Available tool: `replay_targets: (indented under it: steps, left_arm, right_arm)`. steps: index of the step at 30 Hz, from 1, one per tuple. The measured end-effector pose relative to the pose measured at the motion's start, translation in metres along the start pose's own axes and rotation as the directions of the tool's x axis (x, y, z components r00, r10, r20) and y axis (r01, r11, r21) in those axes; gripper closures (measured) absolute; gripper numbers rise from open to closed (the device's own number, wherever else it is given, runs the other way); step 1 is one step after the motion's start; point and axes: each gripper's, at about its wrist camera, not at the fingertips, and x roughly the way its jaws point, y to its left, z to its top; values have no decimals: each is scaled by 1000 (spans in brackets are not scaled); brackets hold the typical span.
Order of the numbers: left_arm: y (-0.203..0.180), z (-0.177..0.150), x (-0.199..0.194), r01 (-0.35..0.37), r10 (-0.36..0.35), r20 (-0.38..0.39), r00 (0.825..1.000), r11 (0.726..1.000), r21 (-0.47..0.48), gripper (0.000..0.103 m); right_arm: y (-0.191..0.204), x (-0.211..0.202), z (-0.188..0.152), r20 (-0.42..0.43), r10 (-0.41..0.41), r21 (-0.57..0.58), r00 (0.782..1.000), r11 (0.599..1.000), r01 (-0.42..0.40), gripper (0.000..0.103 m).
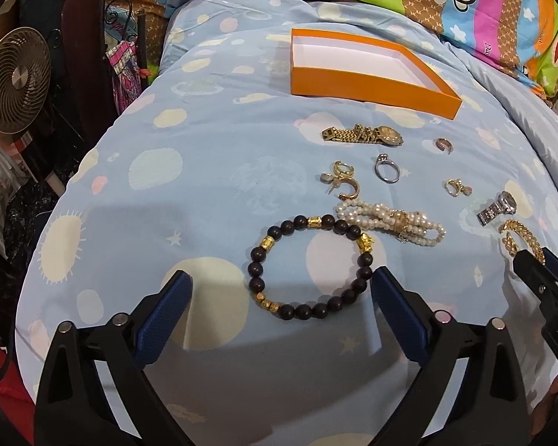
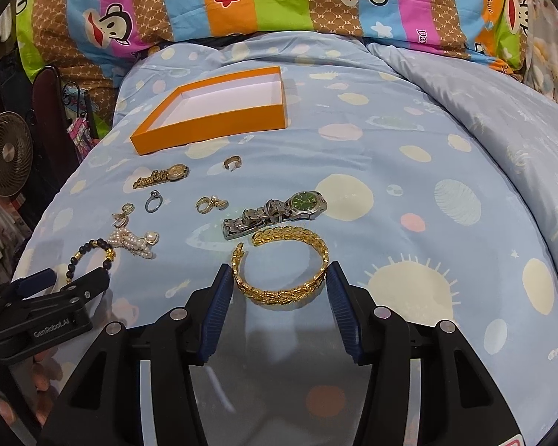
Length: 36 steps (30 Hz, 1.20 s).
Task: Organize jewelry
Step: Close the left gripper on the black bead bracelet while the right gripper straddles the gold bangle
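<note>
Blue quilt (image 2: 390, 141) printed with pale planets covers the bed and carries everything we list; places are given from the orange box (image 2: 219, 122).

We log the orange box first: a shallow open tray with a white inside, lying on the quilt and holding nothing that we can see.

Left gripper (image 1: 282, 290): jaws spread wide, nothing pinched, well nearer the camera than the box, with the dark bead bracelet (image 1: 308, 267) lying flat between the pads.

Right gripper (image 2: 279, 278): jaws half closed about the gold leaf bangle (image 2: 282, 271), which rests on the quilt; each blue pad stands at the bangle's rim, but we cannot tell whether they press it.

Silver watch (image 2: 279, 213), green dial, lies on the near side of the box, just beyond the bangle.

Gold watch (image 1: 364, 135) lies closest to the box's front wall.

Pearl bracelet (image 1: 390, 221) lies touching the bead bracelet, on its box side.

Gold hoop earrings (image 1: 342, 180), a silver ring (image 1: 387, 173), a small gold ring pair (image 1: 455, 187) and one small band (image 1: 443, 145) lie scattered between the box and the bracelets.
</note>
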Motion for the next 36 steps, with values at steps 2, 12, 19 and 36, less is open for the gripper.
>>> replay_targets:
  steps: [2, 12, 19, 36]
  left_arm:
    - [0, 0, -1, 10, -10, -1, 1000, 1000, 0, 13]
    - [20, 11, -9, 24, -23, 16, 1000, 997, -71, 13]
    - [5, 14, -22, 66, -64, 52, 997, 997, -38, 13]
    - [26, 10, -5, -20, 19, -5, 1000, 997, -69, 14]
  right_arm:
    - [0, -1, 0, 2, 3, 0, 1000, 1000, -3, 52]
    - [-2, -7, 0, 9, 11, 8, 1000, 1000, -11, 52]
    - [-1, -11, 2, 18, 8, 7, 1000, 1000, -8, 52]
    - [-7, -14, 2, 19, 5, 4, 1000, 1000, -6, 53]
